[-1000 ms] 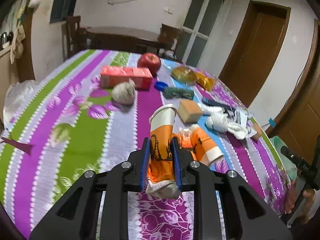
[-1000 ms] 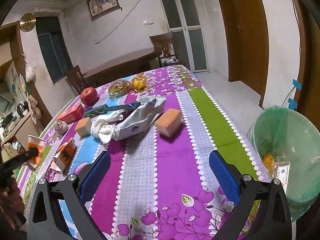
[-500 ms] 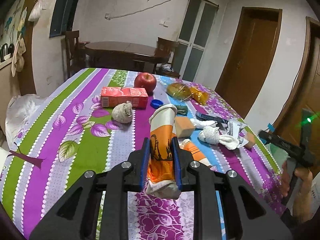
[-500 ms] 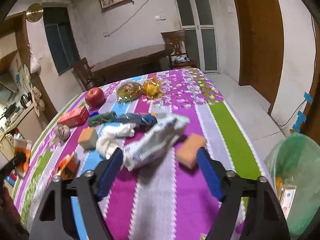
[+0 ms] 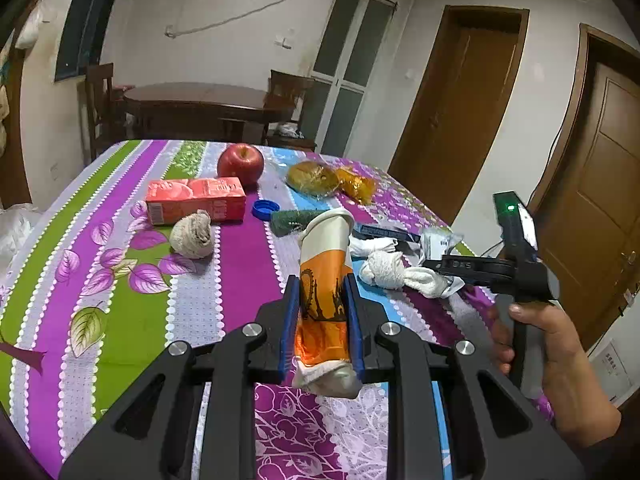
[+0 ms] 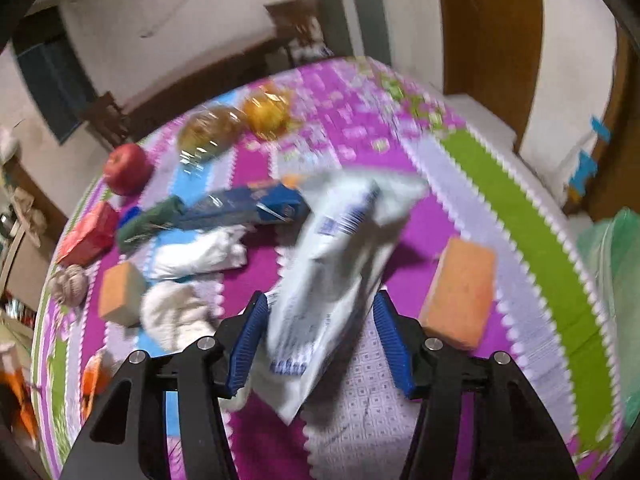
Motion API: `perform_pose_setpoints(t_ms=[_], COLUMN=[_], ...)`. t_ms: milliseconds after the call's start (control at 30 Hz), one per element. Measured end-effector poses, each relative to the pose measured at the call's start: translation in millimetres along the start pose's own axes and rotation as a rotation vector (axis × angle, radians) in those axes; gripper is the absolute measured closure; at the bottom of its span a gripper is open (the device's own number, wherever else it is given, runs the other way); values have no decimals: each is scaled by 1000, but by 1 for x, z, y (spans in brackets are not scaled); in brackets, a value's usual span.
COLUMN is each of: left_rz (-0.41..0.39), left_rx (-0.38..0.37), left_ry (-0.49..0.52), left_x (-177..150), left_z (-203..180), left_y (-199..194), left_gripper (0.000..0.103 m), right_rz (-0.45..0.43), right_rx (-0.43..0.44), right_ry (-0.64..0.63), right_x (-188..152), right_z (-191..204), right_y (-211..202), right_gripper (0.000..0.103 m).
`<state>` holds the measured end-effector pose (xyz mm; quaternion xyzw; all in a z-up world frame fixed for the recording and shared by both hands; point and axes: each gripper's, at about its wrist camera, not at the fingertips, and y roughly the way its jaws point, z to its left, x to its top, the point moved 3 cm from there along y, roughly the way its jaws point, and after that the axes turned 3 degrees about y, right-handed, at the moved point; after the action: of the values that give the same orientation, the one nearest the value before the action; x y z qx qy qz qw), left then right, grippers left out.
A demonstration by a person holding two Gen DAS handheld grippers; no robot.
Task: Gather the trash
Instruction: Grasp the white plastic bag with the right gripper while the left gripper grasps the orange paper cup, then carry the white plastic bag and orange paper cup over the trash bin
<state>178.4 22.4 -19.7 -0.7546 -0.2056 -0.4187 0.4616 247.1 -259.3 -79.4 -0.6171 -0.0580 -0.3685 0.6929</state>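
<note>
Compared with one second ago, the right gripper [image 6: 320, 340] has come from an empty part of the striped purple-and-green tablecloth [image 6: 520, 216] to the crumpled white plastic wrapper with blue print [image 6: 336, 272]. Its blue-padded jaws, then wide, are closing with the wrapper's lower end between them; the left pad seems almost at the wrapper, the right pad still apart, and the blur hides real contact. The left gripper [image 5: 322, 320] is unchanged: it stays clamped on the crushed orange-and-white paper cup [image 5: 326, 280], held above the cloth.

Taking the wrapper as landmark: the right wrist view shows an orange sponge block [image 6: 460, 292] just right of it, white crumpled cloths [image 6: 188, 280] to its left, a flat blue packet [image 6: 244, 208] behind it, and a green-lined bin [image 6: 616, 280] far to its right. Only the left wrist view shows the hand [image 5: 552, 348] that carries the right gripper, a red carton [image 5: 196, 200], a red apple [image 5: 240, 162] and a beige ball of twine [image 5: 192, 234], all well left of the wrapper [image 5: 440, 240].
</note>
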Motion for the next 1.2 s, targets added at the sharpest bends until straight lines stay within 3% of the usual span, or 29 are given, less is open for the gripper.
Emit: perform_pose_setpoints(t_ms=[133,300,500,833,1200], left_rz=[3,41,51,48,31], left_rx=[7,-24,-17,97,133], left_ry=[32,14,49,65,185], left_x=[-1,-4,-1,4,23], left_z=[-3,-2,-14,-41,-117], left_y=[5,15,17,17,28], left_gripper=[82,82,82,82,82], right_rz=[-37,-130,-210,-218,-357], right_rx=[30,22,106,264,240], right_ry=[21,-24,-64,-194,-212], right_x=[1,-4,-20,-52,-46], right_z=[-2,2,11,21,-46], right_y=[-4,-33,-84,-144,-224], right_gripper=[73,76,77,77,77])
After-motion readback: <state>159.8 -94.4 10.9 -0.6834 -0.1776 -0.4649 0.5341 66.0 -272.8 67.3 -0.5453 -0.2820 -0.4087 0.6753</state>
